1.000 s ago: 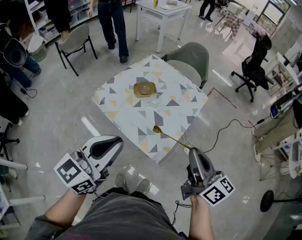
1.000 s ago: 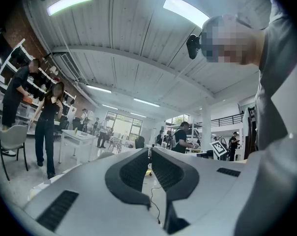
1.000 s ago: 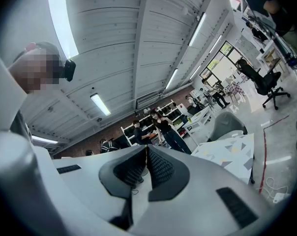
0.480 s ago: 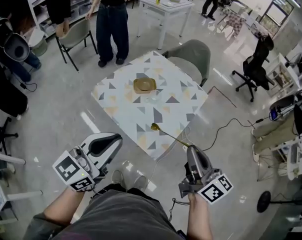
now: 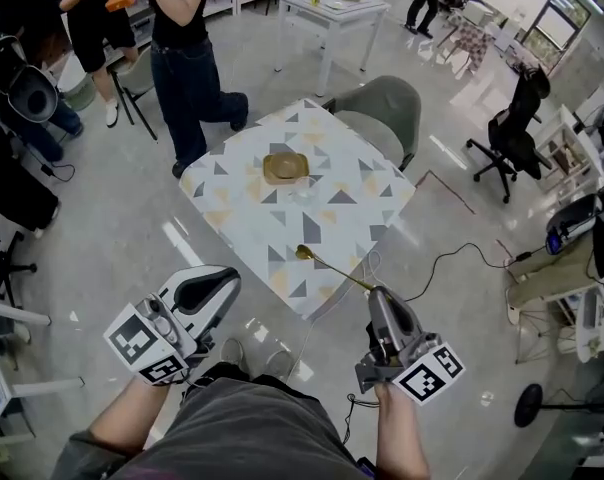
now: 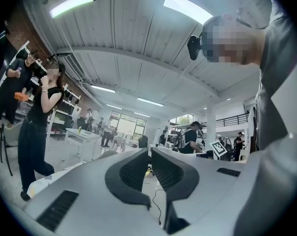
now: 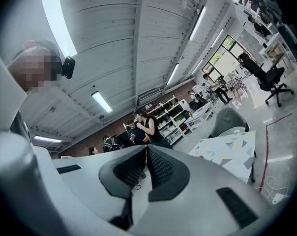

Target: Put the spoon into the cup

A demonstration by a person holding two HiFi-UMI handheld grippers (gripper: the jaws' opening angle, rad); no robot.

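A gold spoon (image 5: 332, 270) sticks out over the near edge of the patterned table (image 5: 252, 218), bowl end forward, and my right gripper (image 5: 374, 296) is shut on its handle end. In the right gripper view the jaws (image 7: 146, 151) meet at the tips and the spoon is hidden. A yellow dish (image 5: 287, 168) lies at the table's far side, with a faint clear cup (image 5: 304, 191) just in front of it. My left gripper (image 5: 225, 280) hangs off the table's near left corner, above the floor. Its jaws (image 6: 149, 156) stand almost together with nothing between them.
A grey chair (image 5: 382, 113) is tucked at the table's far right side. A person in black (image 5: 182, 58) stands by the far left corner. A white table (image 5: 332, 8) stands behind, a black office chair (image 5: 507, 138) to the right, and a cable (image 5: 452, 258) runs across the floor.
The person in black has walked left, round the table's far corner. Both grippers and the spoon have barely shifted.
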